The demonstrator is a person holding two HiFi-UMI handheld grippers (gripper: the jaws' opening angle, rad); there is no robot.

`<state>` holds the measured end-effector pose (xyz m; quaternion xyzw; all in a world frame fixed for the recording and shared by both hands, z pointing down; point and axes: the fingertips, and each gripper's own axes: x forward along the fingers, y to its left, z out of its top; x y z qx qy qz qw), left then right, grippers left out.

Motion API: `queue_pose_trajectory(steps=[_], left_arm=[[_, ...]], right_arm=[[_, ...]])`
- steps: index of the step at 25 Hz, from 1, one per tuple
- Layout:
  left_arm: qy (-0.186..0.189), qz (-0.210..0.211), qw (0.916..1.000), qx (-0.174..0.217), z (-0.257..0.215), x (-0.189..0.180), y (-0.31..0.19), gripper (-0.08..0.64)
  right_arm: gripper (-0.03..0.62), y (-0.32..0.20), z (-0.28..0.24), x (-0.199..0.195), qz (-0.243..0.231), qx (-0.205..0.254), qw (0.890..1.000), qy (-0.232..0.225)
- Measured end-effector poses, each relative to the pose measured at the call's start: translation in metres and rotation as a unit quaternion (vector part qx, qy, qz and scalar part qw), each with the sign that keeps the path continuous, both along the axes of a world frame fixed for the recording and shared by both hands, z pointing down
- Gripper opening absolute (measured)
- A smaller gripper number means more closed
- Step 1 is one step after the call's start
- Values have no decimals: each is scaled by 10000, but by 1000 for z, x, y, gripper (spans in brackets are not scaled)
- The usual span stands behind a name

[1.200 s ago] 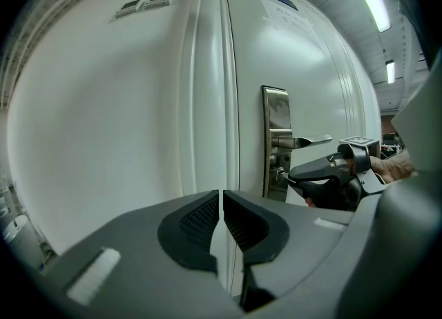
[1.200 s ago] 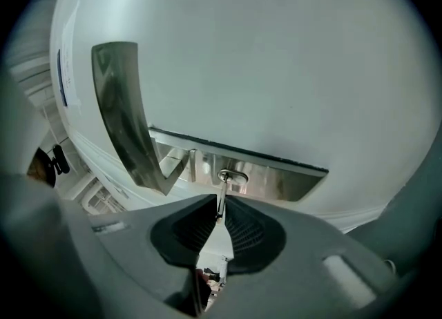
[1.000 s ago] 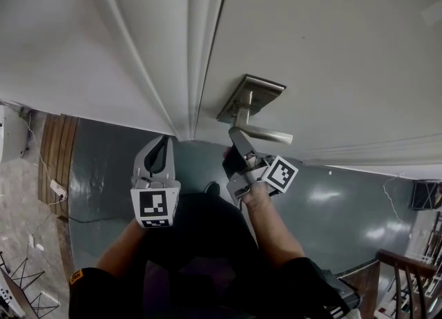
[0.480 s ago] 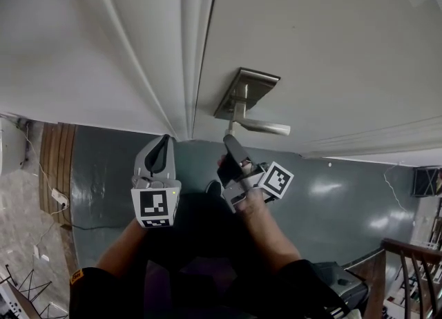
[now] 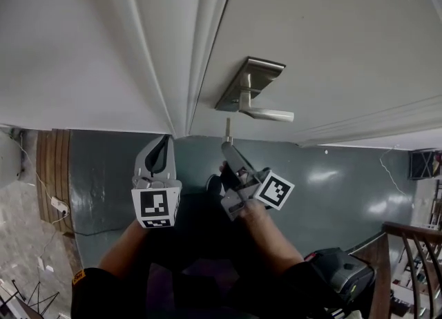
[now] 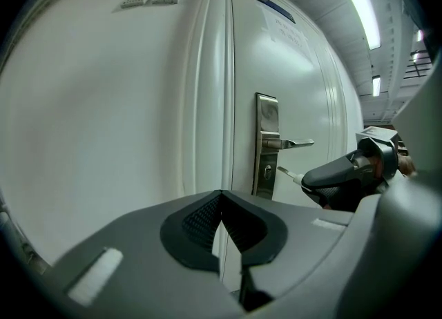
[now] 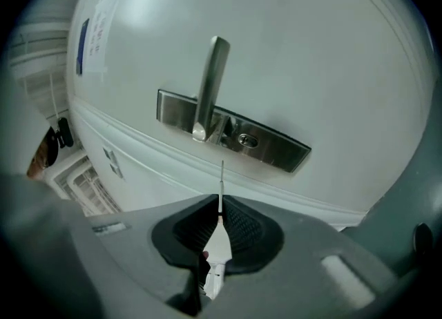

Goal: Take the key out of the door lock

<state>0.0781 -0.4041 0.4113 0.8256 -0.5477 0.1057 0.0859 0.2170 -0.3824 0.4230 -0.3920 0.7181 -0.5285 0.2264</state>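
A white door [image 5: 331, 48] carries a brushed steel lock plate [image 5: 248, 84] with a lever handle [image 5: 266, 112]. My right gripper [image 5: 226, 146] sits just below the plate, shut on the key [image 5: 227, 128]. The key's thin blade points at the door, free of the lock. In the right gripper view the blade [image 7: 221, 179] sticks out of the gripper [image 7: 219, 204] with a gap before the keyhole [image 7: 247, 141]. The left gripper view shows the key [image 6: 289, 174] just right of the plate [image 6: 266, 145]. My left gripper [image 5: 164, 138] hangs shut and empty to the left, facing the door frame [image 5: 200, 48].
A white wall [image 5: 69, 48] lies left of the frame. The floor [image 5: 110, 172] below is grey-green. A cable and socket [image 5: 56, 204] lie at the far left. A stair railing [image 5: 414, 255] and a dark bag [image 5: 342, 276] stand at the lower right.
My right gripper has drawn back from the lock plate with the key, and the blade now stands free of the keyhole. The left gripper has stayed in place.
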Motion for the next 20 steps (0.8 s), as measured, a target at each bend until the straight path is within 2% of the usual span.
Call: queue_pose_trajectory(steps=[7, 14, 20], left_arm=[[157, 468, 9988, 13, -2, -24, 12, 18], [263, 1150, 9930, -22, 4, -41, 25, 18], [337, 1486, 9883, 30, 1, -34, 44, 18]], right_arm=[[15, 24, -20, -33, 396, 292, 9968, 629], [15, 58, -26, -54, 955, 313, 9840, 1471], [16, 84, -36, -54, 1197, 367, 9764, 1761]])
